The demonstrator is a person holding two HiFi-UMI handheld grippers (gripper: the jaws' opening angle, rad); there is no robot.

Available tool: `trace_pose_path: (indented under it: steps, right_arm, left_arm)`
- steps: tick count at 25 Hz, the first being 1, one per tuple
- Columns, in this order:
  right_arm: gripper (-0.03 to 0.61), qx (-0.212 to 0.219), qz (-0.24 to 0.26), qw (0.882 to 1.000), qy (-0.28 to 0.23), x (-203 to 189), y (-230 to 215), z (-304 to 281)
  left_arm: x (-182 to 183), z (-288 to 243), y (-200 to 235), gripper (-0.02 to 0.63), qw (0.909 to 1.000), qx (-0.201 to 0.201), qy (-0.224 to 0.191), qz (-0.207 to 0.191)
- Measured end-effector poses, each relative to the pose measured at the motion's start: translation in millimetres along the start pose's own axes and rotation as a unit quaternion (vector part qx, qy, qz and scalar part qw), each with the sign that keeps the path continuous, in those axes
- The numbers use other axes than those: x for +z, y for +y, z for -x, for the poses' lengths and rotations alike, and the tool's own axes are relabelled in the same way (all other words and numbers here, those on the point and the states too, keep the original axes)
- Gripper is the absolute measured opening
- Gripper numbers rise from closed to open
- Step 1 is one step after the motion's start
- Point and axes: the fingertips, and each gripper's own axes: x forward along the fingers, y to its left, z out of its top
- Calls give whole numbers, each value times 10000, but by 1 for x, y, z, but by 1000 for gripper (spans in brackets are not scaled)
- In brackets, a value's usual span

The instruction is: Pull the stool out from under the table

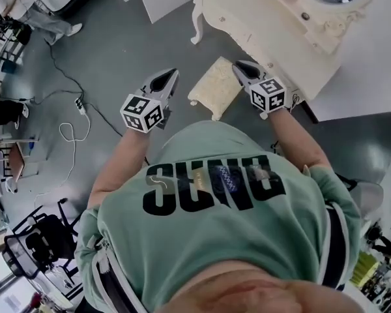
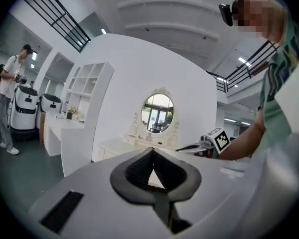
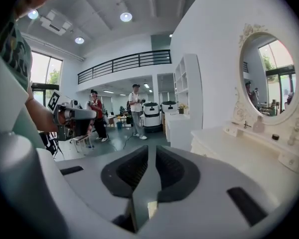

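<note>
The cream cushioned stool (image 1: 215, 87) stands on the grey floor, its far end by the ornate cream dressing table (image 1: 247, 18). The person holds a gripper on each side of it. My left gripper (image 1: 173, 74) hovers off the stool's left edge with its dark pads (image 2: 139, 171) meeting at the tips, shut and empty. Over the stool's right corner, close to the table front, is my right gripper (image 1: 238, 65). Its jaws stand almost together with a thin slit between the pads (image 3: 134, 171) and nothing in it. Neither gripper touches the stool.
The table carries an oval mirror (image 2: 157, 113), and its curved leg (image 1: 197, 28) stands left of the stool. A white cable (image 1: 72, 132) and power strip (image 1: 81, 106) lie on the floor at left. A black chair (image 1: 39, 240) is behind. A person (image 2: 10, 93) stands by white machines.
</note>
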Motion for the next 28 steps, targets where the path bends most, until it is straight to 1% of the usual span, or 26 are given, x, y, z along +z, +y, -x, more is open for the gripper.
trace_pose_path:
  steps: [4, 8, 12, 15, 18, 21, 24, 28]
  right_arm:
    - [-3, -412, -208, 9988, -175, 9, 30, -2]
    - [-6, -485, -444, 9974, -285, 14, 55, 1]
    - [-6, -567, -536, 9961, -404, 20, 57, 19]
    - [-6, -503, -474, 9963, -505, 21, 46, 40]
    - [-6, -383, -315, 9975, -504, 22, 31, 57]
    - [-6, -259, -272, 9983, -435, 18, 19, 74]
    - [-6, -123, -142, 9991, -392, 14, 6, 90]
    - [-6, -27, -178, 9992, -371, 8, -6, 100]
  left_arm:
    - [3, 35, 16, 8, 9995, -285, 58, -99]
    - [-3, 54, 25, 8, 9987, -480, 144, -90]
    - [-2, 52, 18, 8, 9982, -578, 145, -64]
    - [-1, 43, 0, 8, 9984, -537, 56, -149]
    - [0, 32, -18, 8, 9990, -355, -62, -278]
    - [-5, 24, -32, 8, 9999, -107, -97, -83]
    - [-10, 12, -49, 8, 9999, 23, -105, 90]
    - [-11, 1, -68, 8, 9999, 46, -114, 93]
